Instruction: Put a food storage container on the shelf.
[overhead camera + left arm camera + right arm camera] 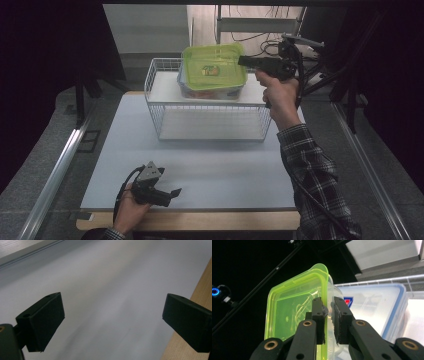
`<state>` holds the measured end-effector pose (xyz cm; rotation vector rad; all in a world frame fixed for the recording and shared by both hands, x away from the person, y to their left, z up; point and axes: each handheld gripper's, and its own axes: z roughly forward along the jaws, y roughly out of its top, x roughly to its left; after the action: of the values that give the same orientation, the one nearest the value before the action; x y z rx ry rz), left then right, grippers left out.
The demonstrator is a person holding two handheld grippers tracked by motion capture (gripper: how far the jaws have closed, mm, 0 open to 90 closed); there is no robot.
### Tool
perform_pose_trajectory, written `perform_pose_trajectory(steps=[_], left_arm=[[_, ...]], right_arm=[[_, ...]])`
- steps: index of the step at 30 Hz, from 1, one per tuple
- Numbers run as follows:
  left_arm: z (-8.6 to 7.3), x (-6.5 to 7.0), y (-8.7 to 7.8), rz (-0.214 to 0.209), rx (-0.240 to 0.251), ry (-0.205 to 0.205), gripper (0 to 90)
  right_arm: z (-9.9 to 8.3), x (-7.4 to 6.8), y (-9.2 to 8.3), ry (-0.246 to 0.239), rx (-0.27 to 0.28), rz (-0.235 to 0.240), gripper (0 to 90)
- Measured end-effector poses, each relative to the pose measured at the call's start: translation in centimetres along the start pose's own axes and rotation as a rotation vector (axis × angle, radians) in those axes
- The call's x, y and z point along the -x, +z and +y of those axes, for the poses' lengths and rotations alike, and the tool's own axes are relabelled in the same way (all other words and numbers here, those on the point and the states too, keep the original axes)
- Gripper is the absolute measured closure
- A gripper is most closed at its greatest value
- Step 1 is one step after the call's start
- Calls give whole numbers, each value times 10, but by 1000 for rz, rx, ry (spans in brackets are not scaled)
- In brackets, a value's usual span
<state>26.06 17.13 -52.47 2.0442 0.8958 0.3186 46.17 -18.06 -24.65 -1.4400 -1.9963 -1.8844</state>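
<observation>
A person at a white desk [200,170] holds the right hand-held gripper [243,61] raised over a white wire rack [210,122], its jaws clamped on the edge of a clear food box with a green lid [214,66]. In the high view the box hangs tilted above the rack's upper shelf, its lid facing the camera and showing a small printed label. Just under it, on that shelf, lies a second box with a blue-rimmed lid [186,89], partly covered by the lifted one.

The right gripper view shows the grip close up: the right hand-held gripper [328,315] has its two black jaws pressed together on the rim of the green-lidded box [292,312], one pad on the lid side and one on the clear wall. Behind it to the right sits the blue-rimmed box [382,307] inside the wire rack [387,280], with a red and blue mark peeking out beside the jaws.

The person's right arm, in a checked sleeve [315,175], reaches in from the lower right of the high view. The left hand-held gripper [174,193] rests low at the near edge of the desk, well apart from the rack, a grey three-cornered plate on top. In the left gripper view, the left hand-held gripper [112,322] has its jaws spread wide with nothing between them, the white desk [112,277] beneath and its wooden edge [185,345] at the right.
</observation>
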Motion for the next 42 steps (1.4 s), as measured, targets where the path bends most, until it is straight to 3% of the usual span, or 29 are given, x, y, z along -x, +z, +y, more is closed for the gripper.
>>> perform_pose_trajectory(steps=[10, 18, 28, 42], left_arm=[[0, 0, 0, -7, 2, 0, 38], [0, 1, 0, -8, 1, 6, 38], [0, 2, 1, -9, -5, 10, 38], [0, 2, 1, -10, -5, 14, 39]], right_arm=[[11, -2, 20, -24, 27, -118, 804], [8, 0, 33, -18, 28, -147, 803], [3, 5, 34, 12, 32, -158, 795], [1, 5, 37, -65, 37, -260, 734]])
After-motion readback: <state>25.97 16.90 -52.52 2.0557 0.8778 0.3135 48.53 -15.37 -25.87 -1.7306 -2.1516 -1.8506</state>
